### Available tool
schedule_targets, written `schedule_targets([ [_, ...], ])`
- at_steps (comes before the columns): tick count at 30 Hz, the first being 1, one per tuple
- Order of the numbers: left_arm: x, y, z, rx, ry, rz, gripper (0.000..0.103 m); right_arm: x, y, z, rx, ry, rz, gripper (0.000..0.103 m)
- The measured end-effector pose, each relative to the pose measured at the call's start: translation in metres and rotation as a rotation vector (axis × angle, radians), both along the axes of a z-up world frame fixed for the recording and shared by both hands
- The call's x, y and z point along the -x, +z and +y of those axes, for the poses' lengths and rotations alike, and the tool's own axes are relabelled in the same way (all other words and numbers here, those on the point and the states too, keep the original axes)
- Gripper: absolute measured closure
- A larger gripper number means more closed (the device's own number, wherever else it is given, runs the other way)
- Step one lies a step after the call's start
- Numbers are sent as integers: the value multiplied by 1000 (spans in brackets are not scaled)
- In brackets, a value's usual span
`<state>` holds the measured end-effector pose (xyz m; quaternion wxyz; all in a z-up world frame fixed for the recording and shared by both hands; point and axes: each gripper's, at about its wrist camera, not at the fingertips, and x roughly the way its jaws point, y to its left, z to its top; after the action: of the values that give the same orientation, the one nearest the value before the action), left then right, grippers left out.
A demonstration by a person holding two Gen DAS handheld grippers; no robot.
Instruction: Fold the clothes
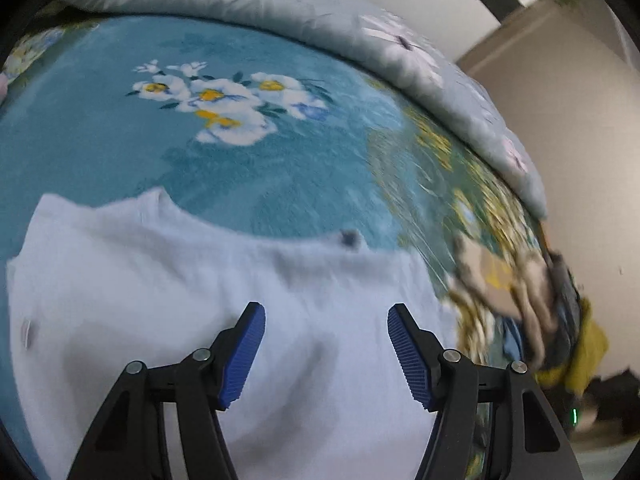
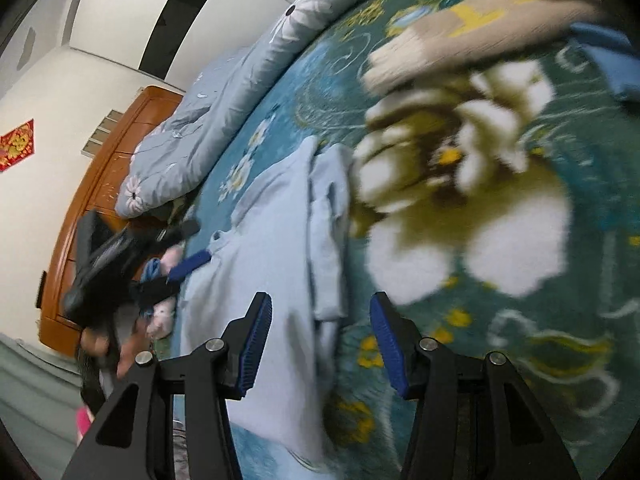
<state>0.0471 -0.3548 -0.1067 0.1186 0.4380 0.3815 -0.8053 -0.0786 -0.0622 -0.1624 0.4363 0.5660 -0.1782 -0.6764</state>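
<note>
Hovering over the white garment [image 1: 168,320] spread flat on the teal floral blanket [image 1: 120,152], your left gripper [image 1: 326,354] and right gripper [image 2: 320,346] both have fingers spread, gripping nothing.

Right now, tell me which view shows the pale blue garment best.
The left wrist view: the pale blue garment fills the lower frame, spread flat on the teal floral blanket under the open left gripper. The right wrist view shows it edge-on and blurred, one side folded over, beside the open right gripper.
</note>
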Motion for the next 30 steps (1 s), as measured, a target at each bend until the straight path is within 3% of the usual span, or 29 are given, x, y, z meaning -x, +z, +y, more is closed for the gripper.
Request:
schedule_targets([
  [5,-31,0,30,50,-57,32,36,4,-4,-18,36,-7,-28,50],
  [8,-40,-13,33,3,-39,34,38,2,-5,-27,51,-4,-29,53],
  [12,-51,-26,31,-43,-15,36,56,3,-11,-29,53,-12,-61,75],
  [17,-56,-34,25,-54,17,42,73,5,-16,-25,56,-14,-84,88],
  [22,-57,-42,27,-20,27,16,82,3,-7,-29,69,-9,-52,93],
  [28,-68,-26,46,125,23,-3,88,-4,8,-35,67,-2,12,93],
  [30,-73,-31,45,113,26,-29,88,-7,14,-37,58,-2,35,93],
])
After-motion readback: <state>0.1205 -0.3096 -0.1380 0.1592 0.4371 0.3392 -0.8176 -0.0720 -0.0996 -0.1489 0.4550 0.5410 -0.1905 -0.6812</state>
